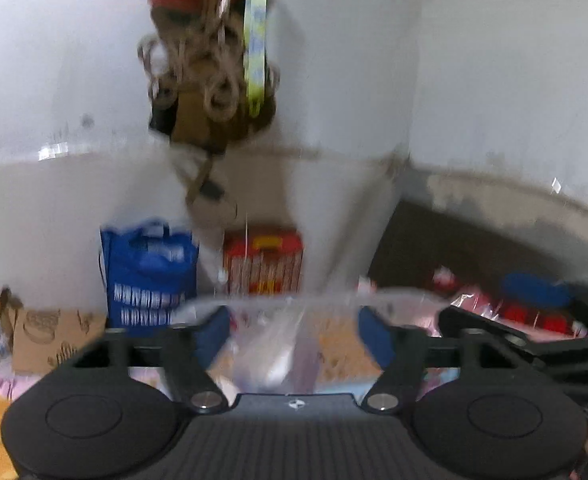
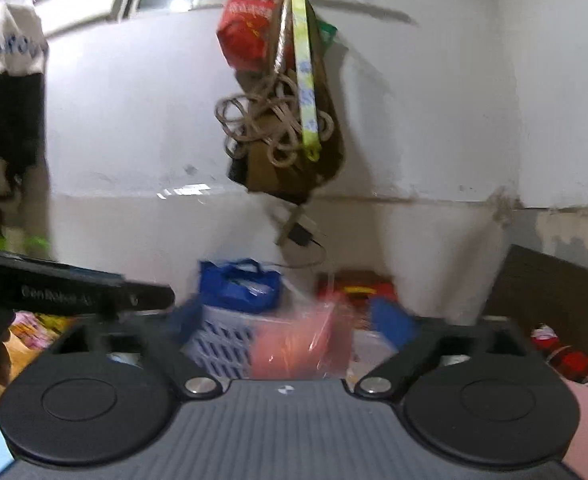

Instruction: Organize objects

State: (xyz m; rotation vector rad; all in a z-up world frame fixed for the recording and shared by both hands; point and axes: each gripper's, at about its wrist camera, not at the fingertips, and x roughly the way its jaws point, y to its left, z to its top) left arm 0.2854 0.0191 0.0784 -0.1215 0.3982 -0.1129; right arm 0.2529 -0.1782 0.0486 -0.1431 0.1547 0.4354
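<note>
Both sets of jaws gape, empty. The pink packet sits dead ahead of the right gripper, lower centre (blurry, probably upright); left gripper faces a clear bag.

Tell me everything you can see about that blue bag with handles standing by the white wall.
The blue shopping bag with white lettering looks like soft fabric or woven plastic. It stands upright, its two loop handles up and its mouth open, close against the white wall. A red printed box stands beside it, and a brown cardboard box sits on its other side. In the right wrist view a white slatted basket stands in front of it. Motion blur hides the lettering.
</note>
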